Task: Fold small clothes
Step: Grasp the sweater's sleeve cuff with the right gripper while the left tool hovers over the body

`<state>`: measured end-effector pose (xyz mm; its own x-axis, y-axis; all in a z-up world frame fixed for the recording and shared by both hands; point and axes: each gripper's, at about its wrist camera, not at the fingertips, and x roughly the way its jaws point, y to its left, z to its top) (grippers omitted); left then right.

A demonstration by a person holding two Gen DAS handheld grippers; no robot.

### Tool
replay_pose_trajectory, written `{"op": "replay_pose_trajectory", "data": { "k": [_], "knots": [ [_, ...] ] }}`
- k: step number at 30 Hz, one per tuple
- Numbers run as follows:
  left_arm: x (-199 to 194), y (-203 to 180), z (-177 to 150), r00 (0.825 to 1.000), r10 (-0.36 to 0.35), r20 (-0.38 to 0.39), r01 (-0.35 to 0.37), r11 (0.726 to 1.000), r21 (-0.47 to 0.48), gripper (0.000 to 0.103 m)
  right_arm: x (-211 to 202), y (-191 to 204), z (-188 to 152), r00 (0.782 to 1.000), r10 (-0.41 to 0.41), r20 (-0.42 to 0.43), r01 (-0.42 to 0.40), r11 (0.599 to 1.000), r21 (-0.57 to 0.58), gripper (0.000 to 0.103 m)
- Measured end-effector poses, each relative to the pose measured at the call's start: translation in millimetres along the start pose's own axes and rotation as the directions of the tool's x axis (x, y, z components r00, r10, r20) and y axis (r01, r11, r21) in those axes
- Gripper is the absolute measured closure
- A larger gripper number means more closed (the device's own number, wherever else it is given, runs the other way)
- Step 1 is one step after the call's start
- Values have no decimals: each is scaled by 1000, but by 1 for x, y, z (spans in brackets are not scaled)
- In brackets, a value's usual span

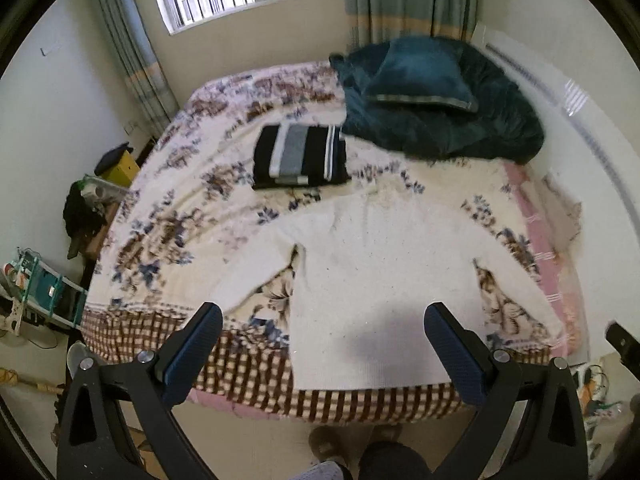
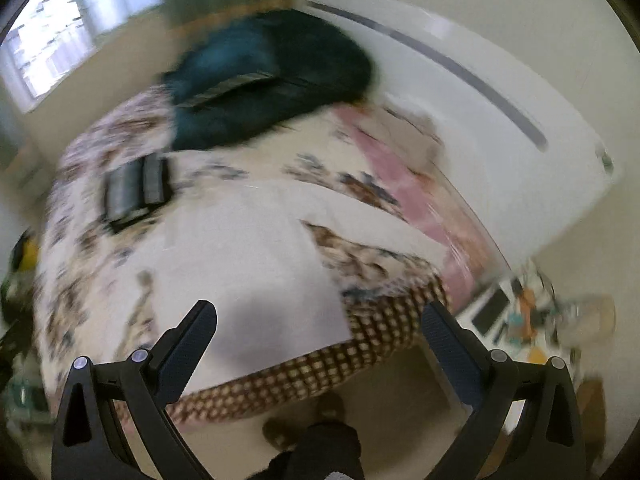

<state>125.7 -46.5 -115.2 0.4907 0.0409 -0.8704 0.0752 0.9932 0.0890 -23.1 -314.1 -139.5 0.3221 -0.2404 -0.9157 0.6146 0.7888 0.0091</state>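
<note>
A white long-sleeved garment (image 1: 376, 280) lies spread flat on the floral bed cover (image 1: 172, 184), its hem near the bed's front edge and its sleeves angled out to each side. It shows again in the blurred right wrist view (image 2: 248, 264). Behind it rests a folded black garment with grey and white stripes (image 1: 300, 156), also seen smeared (image 2: 134, 190). My left gripper (image 1: 324, 316) hovers open above the white garment's hem, holding nothing. My right gripper (image 2: 320, 314) is open too, above the garment's right lower corner and the bed edge.
A dark teal blanket with a pillow (image 1: 432, 96) fills the bed's far right corner. A white headboard (image 2: 460, 128) runs along the right side. Clutter sits on the floor at left (image 1: 44, 300) and on a low surface at right (image 2: 520, 320). The person's feet (image 1: 332, 444) stand at the bed's foot.
</note>
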Motion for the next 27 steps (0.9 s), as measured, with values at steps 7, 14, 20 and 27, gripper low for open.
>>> {"op": "replay_pose_trajectory", "data": {
  "k": [7,14,20,27],
  "knots": [
    [156,-66,-6,986,56,-157,-53,998,23,0,204,-115,9,988,-42,-150,90,938,333,0],
    [293,-138,-18,936,94,-339,-80,995,55,0,380,-225,7,972,78,-221,89,749,657,7],
    [359,-196,-28,908,108,-404,-55,988,142,0,451,-308,-2,984,145,-99,18,477,879,13],
    [399,-239,-23,894,109,-436,-37,984,172,0,505,-332,7,981,191,-41,-17,294,956,94]
  ]
}}
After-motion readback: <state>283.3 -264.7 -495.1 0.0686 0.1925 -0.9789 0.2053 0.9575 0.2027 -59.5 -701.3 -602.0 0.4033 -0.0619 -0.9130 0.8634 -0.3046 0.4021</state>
